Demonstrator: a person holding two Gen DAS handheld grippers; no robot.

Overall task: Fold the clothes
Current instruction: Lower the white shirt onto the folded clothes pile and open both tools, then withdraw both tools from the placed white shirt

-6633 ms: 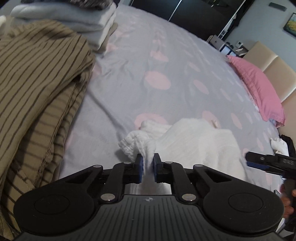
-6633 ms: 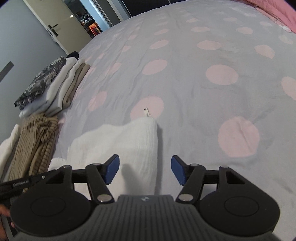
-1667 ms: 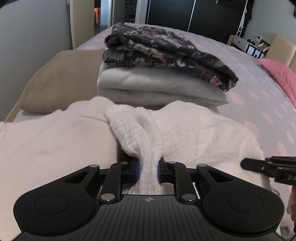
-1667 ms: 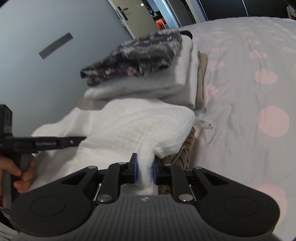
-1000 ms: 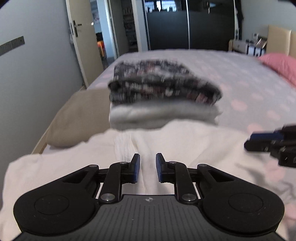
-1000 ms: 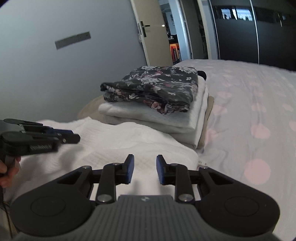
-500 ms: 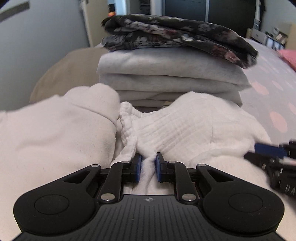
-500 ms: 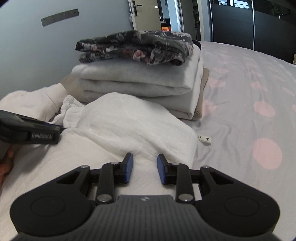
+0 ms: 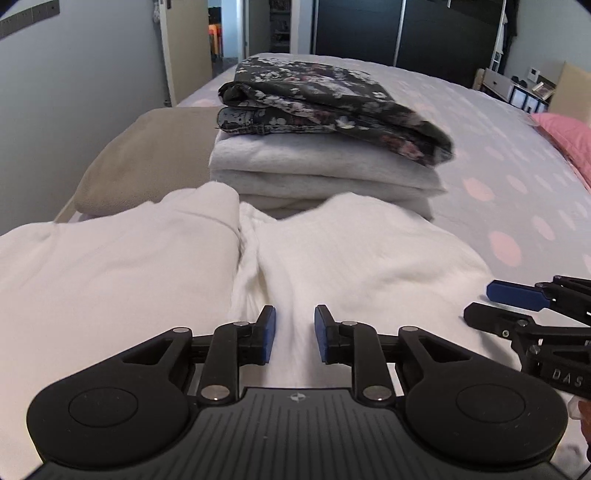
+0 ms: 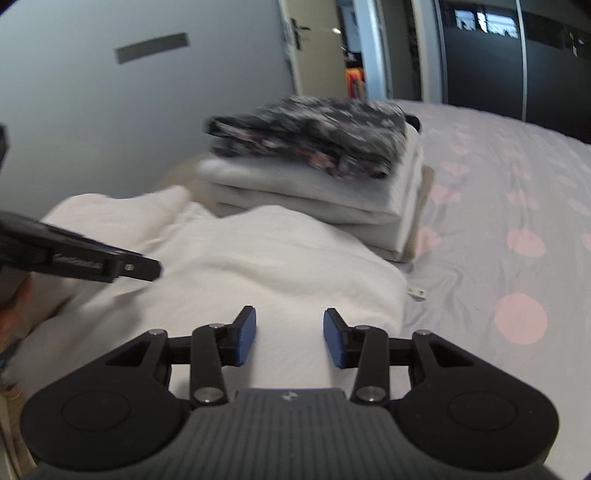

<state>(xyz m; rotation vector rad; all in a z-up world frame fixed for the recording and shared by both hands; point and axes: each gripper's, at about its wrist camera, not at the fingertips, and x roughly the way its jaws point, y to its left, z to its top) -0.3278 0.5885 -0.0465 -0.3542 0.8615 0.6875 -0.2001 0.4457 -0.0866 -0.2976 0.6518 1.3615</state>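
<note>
My left gripper [image 9: 294,334] sits closest, its blue pads [image 9: 267,334] parted with nothing between them, hovering just over the folded white garment [image 9: 354,254]. My right gripper [image 10: 289,336] is likewise spread, a bit wider, with bare white cloth showing in the gap; from the left wrist view it pokes in at the right edge [image 9: 517,302], just off the garment's near right side. The white garment [image 10: 266,273] lies puffed and folded on the bed, with a small tag [image 10: 417,292] sticking out at its right edge onto the sheet. Touching its left side is another white piece [image 9: 110,266], thicker and smoother, with a seam of bunched cloth between the two. Just behind the garment stands a stack of folded clothes [image 9: 325,177]: pale grey-white layers with a dark flowered piece [image 9: 328,103] on top. A tan cushion [image 9: 147,162] lies to the left of the stack. The grey sheet with pink dots [image 9: 517,206] stretches away to the right, a pink pillow [image 9: 569,136] at its far edge. Beyond are dark wardrobe doors [image 9: 424,33] and an open door [image 10: 317,44]
</note>
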